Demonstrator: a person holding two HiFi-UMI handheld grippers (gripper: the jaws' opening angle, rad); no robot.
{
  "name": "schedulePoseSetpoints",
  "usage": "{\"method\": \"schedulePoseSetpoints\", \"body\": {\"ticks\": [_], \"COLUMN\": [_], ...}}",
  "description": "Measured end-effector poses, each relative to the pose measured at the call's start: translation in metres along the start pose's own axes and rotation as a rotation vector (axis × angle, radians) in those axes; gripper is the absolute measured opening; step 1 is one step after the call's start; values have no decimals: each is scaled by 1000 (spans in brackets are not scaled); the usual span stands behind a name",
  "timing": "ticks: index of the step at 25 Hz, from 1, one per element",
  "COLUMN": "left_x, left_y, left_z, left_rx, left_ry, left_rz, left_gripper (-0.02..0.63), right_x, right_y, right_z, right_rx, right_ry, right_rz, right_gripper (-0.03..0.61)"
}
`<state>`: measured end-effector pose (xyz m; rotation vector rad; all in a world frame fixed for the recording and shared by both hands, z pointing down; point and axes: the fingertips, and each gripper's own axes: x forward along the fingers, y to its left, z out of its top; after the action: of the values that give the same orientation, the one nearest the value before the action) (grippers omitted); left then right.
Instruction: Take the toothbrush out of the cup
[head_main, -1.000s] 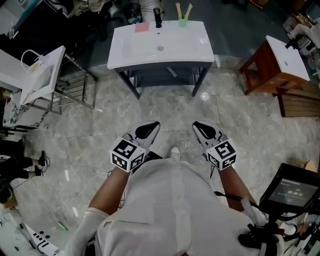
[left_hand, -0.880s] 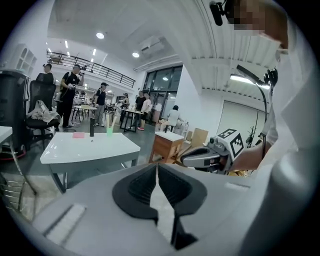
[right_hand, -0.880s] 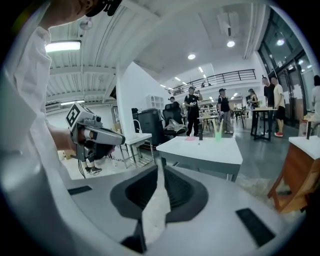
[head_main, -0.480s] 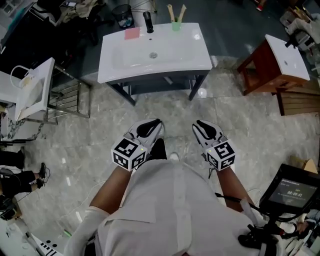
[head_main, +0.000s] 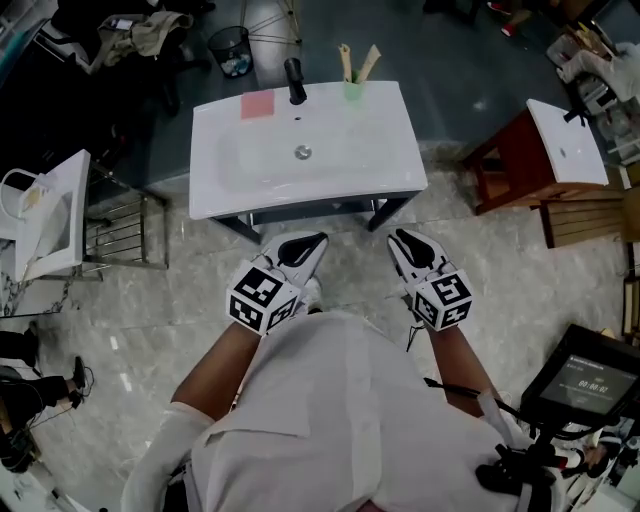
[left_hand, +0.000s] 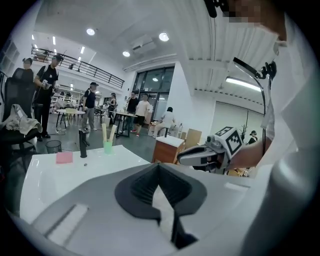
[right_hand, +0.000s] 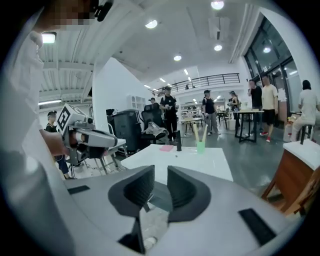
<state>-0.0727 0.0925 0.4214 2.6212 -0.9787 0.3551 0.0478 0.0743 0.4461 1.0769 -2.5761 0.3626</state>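
A green cup (head_main: 353, 90) stands at the back edge of a white washbasin (head_main: 400, 160), and two pale toothbrushes (head_main: 346, 60) stick up out of it. The cup (left_hand: 108, 147) also shows far ahead in the left gripper view, and again as the cup (right_hand: 200, 147) in the right gripper view. My left gripper (head_main: 303, 248) is shut and empty, just short of the basin's front edge. My right gripper (head_main: 404, 243) is beside it, jaws a little apart with nothing between them. Both are well short of the cup.
A black tap (head_main: 295, 82) and a pink pad (head_main: 258, 104) sit on the basin left of the cup. A wooden stand with a white top (head_main: 545, 150) is on the right, a metal rack with a white basin (head_main: 50, 215) on the left, a screen (head_main: 590, 385) at lower right. People stand far behind.
The person has walked forward: both grippers have moved toward the washbasin, whose front edge now lies just ahead of the fingertips. The cup is nearer in view.
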Motion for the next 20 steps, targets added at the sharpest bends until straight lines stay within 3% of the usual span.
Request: {"method": "schedulePoseSetpoints", "body": {"ticks": [11,20], "left_x": [24,73], "left_y": [81,128], "left_z": [16,62], "left_rx": [-43,-82], "left_ry": [13,-21], "left_rz": [-13,133], "left_gripper": [6,6], "right_x": [89,168], "right_y": [-72,-176], "right_z": [60,107], "right_rx": [18,-25], "right_ry": [-62,-70], "right_rz": [-55,10], "right_gripper": [49,82]}}
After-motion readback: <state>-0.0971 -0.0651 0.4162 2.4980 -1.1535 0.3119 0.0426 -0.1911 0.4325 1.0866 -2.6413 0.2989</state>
